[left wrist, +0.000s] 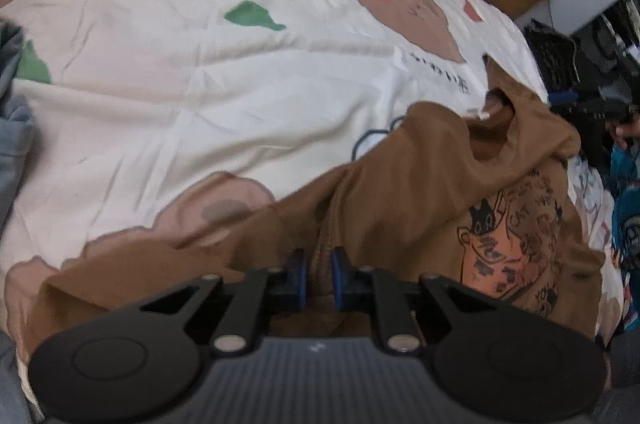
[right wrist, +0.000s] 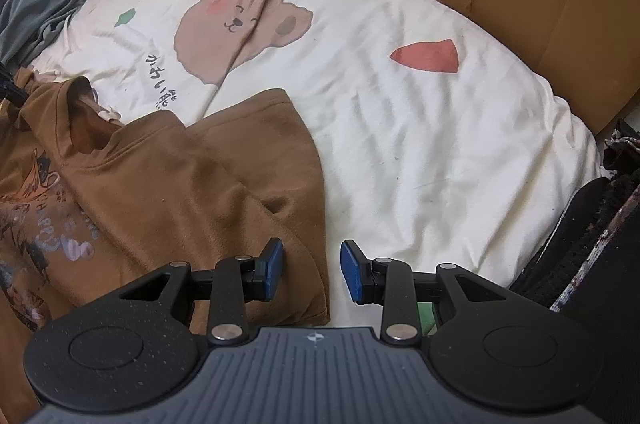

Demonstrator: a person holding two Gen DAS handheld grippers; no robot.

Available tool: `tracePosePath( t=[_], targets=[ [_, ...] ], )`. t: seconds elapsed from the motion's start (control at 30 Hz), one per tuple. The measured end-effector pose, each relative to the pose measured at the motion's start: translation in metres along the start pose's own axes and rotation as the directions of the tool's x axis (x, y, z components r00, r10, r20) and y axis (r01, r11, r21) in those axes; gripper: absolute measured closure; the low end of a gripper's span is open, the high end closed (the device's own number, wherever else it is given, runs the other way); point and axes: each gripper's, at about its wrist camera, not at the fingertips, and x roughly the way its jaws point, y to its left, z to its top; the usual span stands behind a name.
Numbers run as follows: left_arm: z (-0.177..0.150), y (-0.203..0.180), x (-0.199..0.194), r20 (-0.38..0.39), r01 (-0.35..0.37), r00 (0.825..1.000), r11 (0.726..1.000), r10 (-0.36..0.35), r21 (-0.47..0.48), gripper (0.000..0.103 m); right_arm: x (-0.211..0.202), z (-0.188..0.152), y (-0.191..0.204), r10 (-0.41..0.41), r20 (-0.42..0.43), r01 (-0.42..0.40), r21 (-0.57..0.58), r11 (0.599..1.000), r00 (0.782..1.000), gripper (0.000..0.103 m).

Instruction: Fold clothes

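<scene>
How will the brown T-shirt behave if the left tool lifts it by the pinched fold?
The brown T-shirt is probably floppy: it already lies in soft folds and wrinkles. Lifted by the left tool, it would likely drape and hang rather than hold shape. It seems light, so the free sleeve near the open right tool may drag across the bedsheet.

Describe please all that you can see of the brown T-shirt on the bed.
The brown T-shirt looks like soft knit cotton, with a ribbed round neck and a cartoon cat print on the chest. It lies front up and rumpled on the bear-print bedsheet, one short sleeve spread flat. The left gripper is shut on a bunched fold of it; the right gripper is open over its sleeve edge.
</scene>
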Motion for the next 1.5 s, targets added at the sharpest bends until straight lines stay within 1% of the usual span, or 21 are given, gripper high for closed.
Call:
tracePosePath(
  t=[0.1, 0.4, 0.57, 0.73, 0.87, 0.97, 1.13, 1.23, 1.27, 1.3, 1.4, 1.5],
  targets=[
    [0.0, 0.001, 0.001, 0.0, 0.017, 1.0, 0.999, -0.017, -0.027, 0.092, 0.0, 0.0, -0.001, 0.001, -0.002, -0.001, 0.0, 1.0, 1.0, 0.064],
    [-0.004, 0.003, 0.02, -0.04, 0.044, 0.998, 0.996, -0.048, -0.078, 0.092, 0.003, 0.001, 0.004, 0.005, -0.004, -0.005, -0.016, 1.0, 1.0, 0.064],
    [-0.005, -0.001, 0.028, -0.058, 0.041, 0.997, 0.997, -0.045, -0.065, 0.09, 0.009, 0.003, 0.008, 0.006, -0.018, -0.007, -0.05, 0.999, 1.0, 0.064],
    [-0.003, -0.007, 0.032, -0.075, 0.013, 0.997, 1.0, -0.015, -0.028, 0.088, 0.016, 0.005, 0.012, 0.009, -0.023, -0.011, -0.067, 0.998, 1.0, 0.064],
    [-0.001, -0.015, 0.034, -0.088, -0.028, 0.996, 1.0, 0.028, 0.006, 0.088, 0.021, 0.005, 0.018, 0.016, -0.026, -0.018, -0.081, 0.997, 1.0, 0.064],
    [-0.001, -0.019, 0.037, -0.092, -0.057, 0.994, 0.998, 0.057, 0.003, 0.088, 0.024, 0.004, 0.02, 0.022, -0.027, -0.024, -0.08, 0.996, 0.999, 0.064],
    [-0.001, -0.029, 0.027, -0.081, -0.11, 0.99, 0.993, 0.114, 0.051, 0.096, 0.026, 0.003, 0.021, 0.026, -0.025, -0.028, -0.075, 0.997, 0.999, 0.064],
    [-0.001, -0.034, 0.022, -0.073, -0.142, 0.986, 0.987, 0.148, 0.079, 0.097, 0.021, 0.002, 0.02, 0.029, -0.023, -0.031, -0.078, 0.996, 0.999, 0.064],
    [-0.001, -0.036, 0.015, -0.059, -0.155, 0.985, 0.984, 0.16, 0.09, 0.098, 0.02, 0.001, 0.019, 0.028, -0.024, -0.029, -0.08, 0.996, 0.999, 0.064],
    [-0.001, -0.038, 0.01, -0.045, -0.171, 0.983, 0.98, 0.176, 0.103, 0.098, 0.018, -0.001, 0.018, 0.026, -0.025, -0.028, -0.081, 0.996, 0.999, 0.064],
    [0.002, -0.041, -0.012, 0.003, -0.256, 0.966, 0.952, 0.259, 0.165, 0.098, 0.014, -0.003, 0.013, 0.019, -0.026, -0.021, -0.071, 0.997, 0.999, 0.064],
    [0.012, -0.046, -0.025, 0.05, -0.335, 0.942, 0.913, 0.333, 0.233, 0.099, 0.011, -0.005, 0.009, 0.015, -0.018, -0.016, -0.053, 0.998, 1.0, 0.064]
  ],
)
